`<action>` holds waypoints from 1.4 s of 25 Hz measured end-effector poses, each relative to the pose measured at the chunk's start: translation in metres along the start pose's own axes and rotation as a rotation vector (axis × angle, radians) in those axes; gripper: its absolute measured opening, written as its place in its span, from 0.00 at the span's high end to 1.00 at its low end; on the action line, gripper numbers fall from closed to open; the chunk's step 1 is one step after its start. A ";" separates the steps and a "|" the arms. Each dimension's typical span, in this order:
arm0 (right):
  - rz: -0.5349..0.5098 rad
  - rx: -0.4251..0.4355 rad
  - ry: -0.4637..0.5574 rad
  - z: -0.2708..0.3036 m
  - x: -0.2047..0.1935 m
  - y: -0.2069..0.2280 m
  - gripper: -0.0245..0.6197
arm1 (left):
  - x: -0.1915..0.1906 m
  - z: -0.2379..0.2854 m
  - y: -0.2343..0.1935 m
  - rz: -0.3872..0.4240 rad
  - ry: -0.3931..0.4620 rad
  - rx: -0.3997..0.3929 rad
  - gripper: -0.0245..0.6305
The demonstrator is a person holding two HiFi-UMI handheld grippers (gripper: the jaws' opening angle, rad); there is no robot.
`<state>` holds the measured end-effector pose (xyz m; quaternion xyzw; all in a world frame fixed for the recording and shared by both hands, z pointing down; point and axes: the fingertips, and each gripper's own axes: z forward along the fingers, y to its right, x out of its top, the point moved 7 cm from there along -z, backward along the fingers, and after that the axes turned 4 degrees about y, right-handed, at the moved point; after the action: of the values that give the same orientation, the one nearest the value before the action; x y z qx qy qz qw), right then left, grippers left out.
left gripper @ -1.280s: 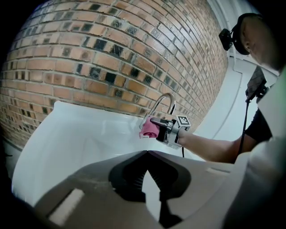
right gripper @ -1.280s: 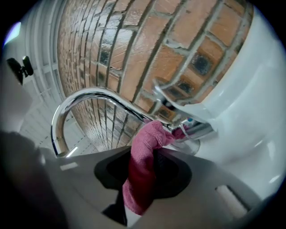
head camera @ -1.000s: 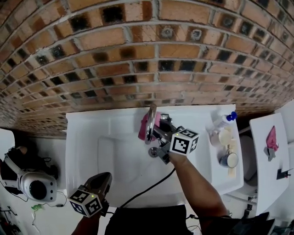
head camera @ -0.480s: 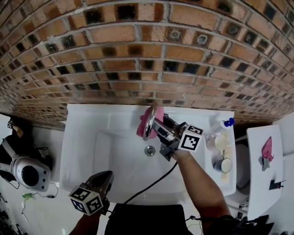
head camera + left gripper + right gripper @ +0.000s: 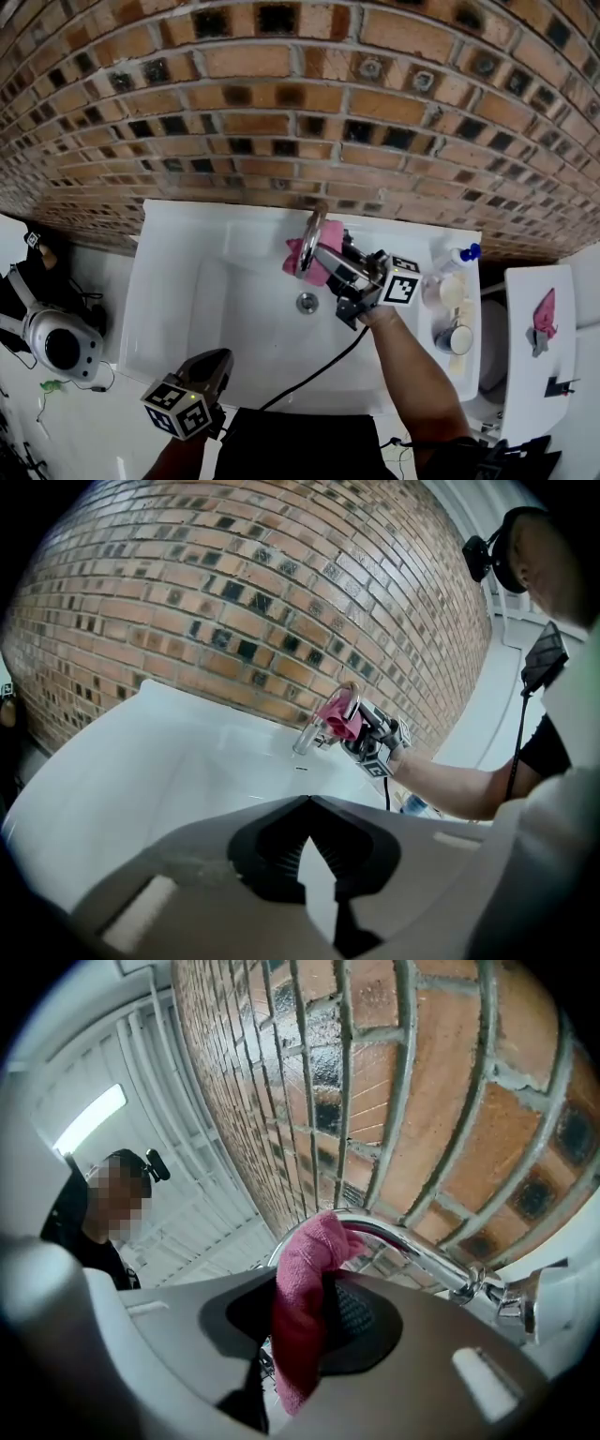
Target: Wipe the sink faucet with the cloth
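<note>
A curved chrome faucet [image 5: 308, 241] rises at the back of the white sink [image 5: 187, 309] under a brick wall. My right gripper [image 5: 325, 259] is shut on a pink cloth [image 5: 320, 255] pressed against the spout. In the right gripper view the cloth [image 5: 305, 1312] hangs between the jaws and drapes over the faucet [image 5: 412, 1249]. My left gripper [image 5: 211, 370] hangs low at the sink's front edge, shut and holding nothing. The left gripper view shows the faucet [image 5: 313, 729] with the cloth [image 5: 337, 716] and the right gripper [image 5: 354, 733] far off.
Bottles and cups [image 5: 455, 300] stand on the sink's right ledge. A white side surface [image 5: 534, 309] at the right holds a pink item [image 5: 544, 319]. A grey device [image 5: 52, 347] lies on the floor at the left. A person stands by in the right gripper view [image 5: 98, 1222].
The right gripper and cloth have stayed on the spout, sliding slightly along it. The head view has shifted, so the sink sits a little lower. The left gripper has barely moved.
</note>
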<state>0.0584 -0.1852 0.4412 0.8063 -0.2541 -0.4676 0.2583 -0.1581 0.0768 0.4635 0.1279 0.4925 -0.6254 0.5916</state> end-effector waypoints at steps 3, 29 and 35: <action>-0.001 -0.007 0.002 -0.001 -0.001 -0.001 0.80 | -0.001 -0.002 0.001 0.006 0.002 -0.008 0.95; -0.284 -0.390 -0.189 -0.035 -0.015 -0.069 0.79 | 0.041 0.029 -0.010 0.154 -0.056 -0.209 0.95; -0.385 -0.549 -0.211 -0.031 0.040 -0.074 0.79 | 0.059 0.054 -0.004 0.150 -0.021 -0.225 0.95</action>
<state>0.1158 -0.1507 0.3811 0.6871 0.0128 -0.6393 0.3450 -0.1547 -0.0015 0.4480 0.0908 0.5425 -0.5213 0.6524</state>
